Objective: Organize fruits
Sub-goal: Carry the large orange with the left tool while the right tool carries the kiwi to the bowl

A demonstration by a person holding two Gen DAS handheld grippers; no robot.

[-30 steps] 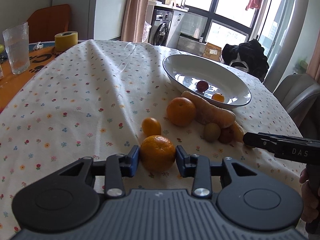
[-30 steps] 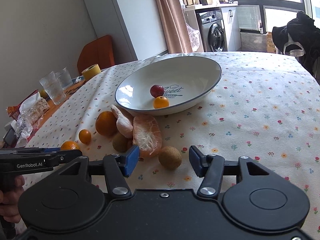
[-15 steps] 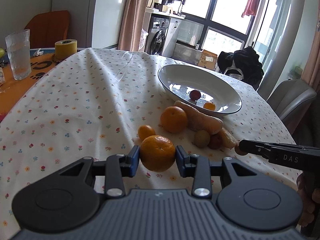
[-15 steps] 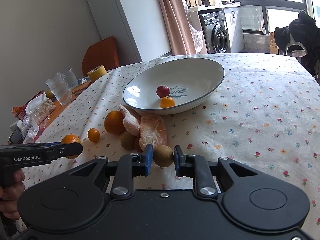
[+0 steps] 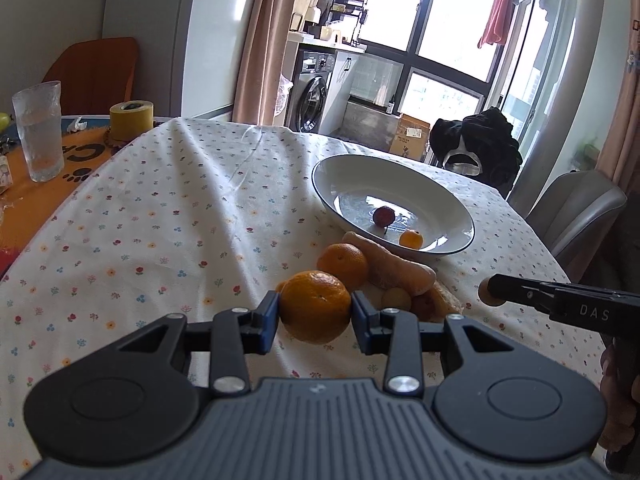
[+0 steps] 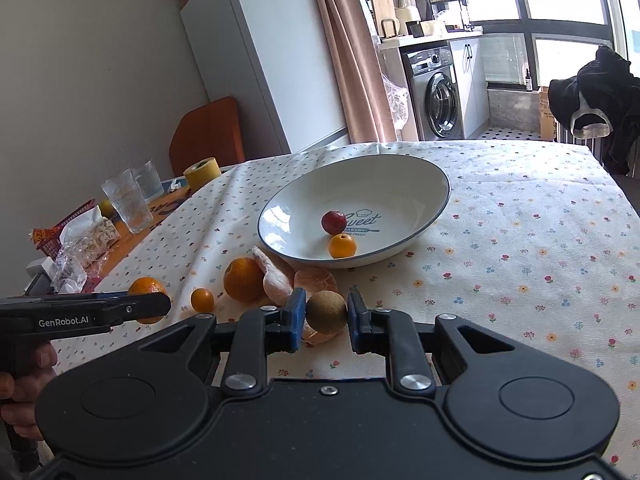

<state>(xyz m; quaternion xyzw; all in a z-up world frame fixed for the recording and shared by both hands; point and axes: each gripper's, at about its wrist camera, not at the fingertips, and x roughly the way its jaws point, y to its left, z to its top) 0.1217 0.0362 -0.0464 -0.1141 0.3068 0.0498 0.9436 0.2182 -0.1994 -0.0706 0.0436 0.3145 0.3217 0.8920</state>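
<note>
My left gripper (image 5: 315, 316) is shut on a large orange (image 5: 315, 306), held clear above the floral tablecloth. My right gripper (image 6: 323, 318) is shut on a small brown round fruit (image 6: 326, 312), also lifted. A white oval plate (image 6: 400, 178) holds a dark red fruit (image 6: 334, 222) and a tiny orange (image 6: 342, 245). In front of the plate lie another orange (image 6: 243, 279), peeled citrus pieces (image 6: 280, 284) and a small kumquat (image 6: 202, 299). The left view shows the same plate (image 5: 460, 216) and the pile of fruit (image 5: 400, 276) beside it.
Two drinking glasses (image 6: 128, 200), a yellow tape roll (image 6: 201, 171) and crumpled snack wrappers (image 6: 76, 240) sit on the orange mat at the table's left. A grey chair (image 5: 576, 208) stands at the right edge. A hand (image 6: 20, 396) holds the left gripper's handle.
My right gripper closed on the brown fruit and lifted it off the cloth. My left gripper raised the orange higher above the table.
</note>
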